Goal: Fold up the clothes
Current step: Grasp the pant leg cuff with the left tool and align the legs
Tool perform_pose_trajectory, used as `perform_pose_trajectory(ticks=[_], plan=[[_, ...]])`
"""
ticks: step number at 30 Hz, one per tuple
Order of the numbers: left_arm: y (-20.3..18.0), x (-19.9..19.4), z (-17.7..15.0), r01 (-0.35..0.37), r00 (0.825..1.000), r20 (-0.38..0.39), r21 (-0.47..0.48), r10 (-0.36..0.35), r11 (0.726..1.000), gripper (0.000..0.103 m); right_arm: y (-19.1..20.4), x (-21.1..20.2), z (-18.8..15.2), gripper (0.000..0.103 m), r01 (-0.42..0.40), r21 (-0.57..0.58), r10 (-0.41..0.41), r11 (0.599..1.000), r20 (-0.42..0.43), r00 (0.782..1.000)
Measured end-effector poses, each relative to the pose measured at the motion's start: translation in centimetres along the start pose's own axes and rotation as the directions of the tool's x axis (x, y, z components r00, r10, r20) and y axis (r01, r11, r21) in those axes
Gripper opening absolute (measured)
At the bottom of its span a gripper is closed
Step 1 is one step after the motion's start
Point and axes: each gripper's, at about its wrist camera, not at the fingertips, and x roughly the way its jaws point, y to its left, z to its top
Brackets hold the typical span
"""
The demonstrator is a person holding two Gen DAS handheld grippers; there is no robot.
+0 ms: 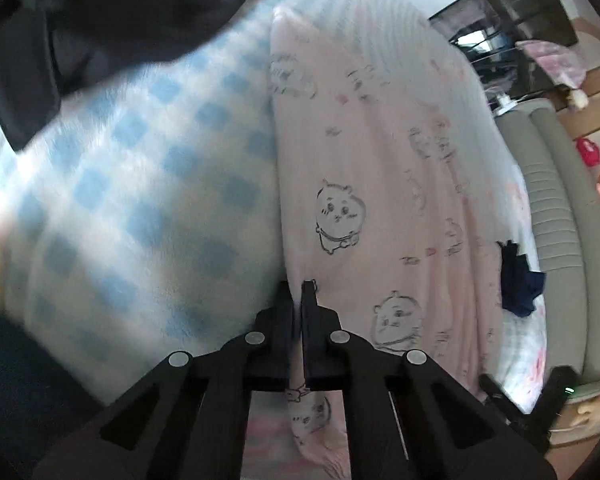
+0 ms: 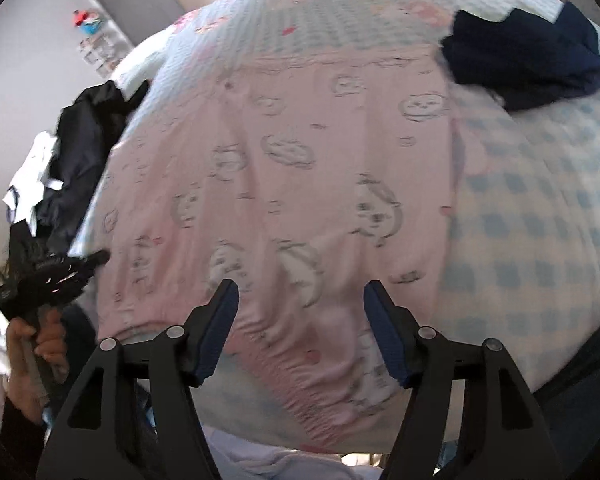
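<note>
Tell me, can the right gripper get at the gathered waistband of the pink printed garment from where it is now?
Probably yes. The right gripper is open right above the pink garment, its gathered waistband lies between the spread fingers, and nothing covers it.

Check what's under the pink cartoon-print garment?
The pink garment lies on a blue-checked blanket and a light patterned bedspread, both showing around its edges. Whatever is directly beneath it is covered.

Both wrist cameras are looking steeply down, close over the bed, sharing the pink garment (image 1: pixel 380 184) (image 2: pixel 284 168) and the checked blanket (image 1: pixel 140 184) (image 2: pixel 540 220).
</note>
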Motion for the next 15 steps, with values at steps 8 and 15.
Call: perform_pose_trajectory(ticks=[8,15], plan=[[0.3,-3.6,-0.5,-0.035,0.997,0.076,0.033,0.033,0.999,0.004,0.3,-0.4,0.3,0.066,-0.007,-0.005,0.007,1.0,0.013,1.0],[1.6,-2.5,-4.1,0.087,0.996,-0.02,-0.108,-0.089,0.99,0.044,-1.8,-0.2,-1.2,0.066,0.005,0.08,-0.004,0.997,-0.012,1.0]])
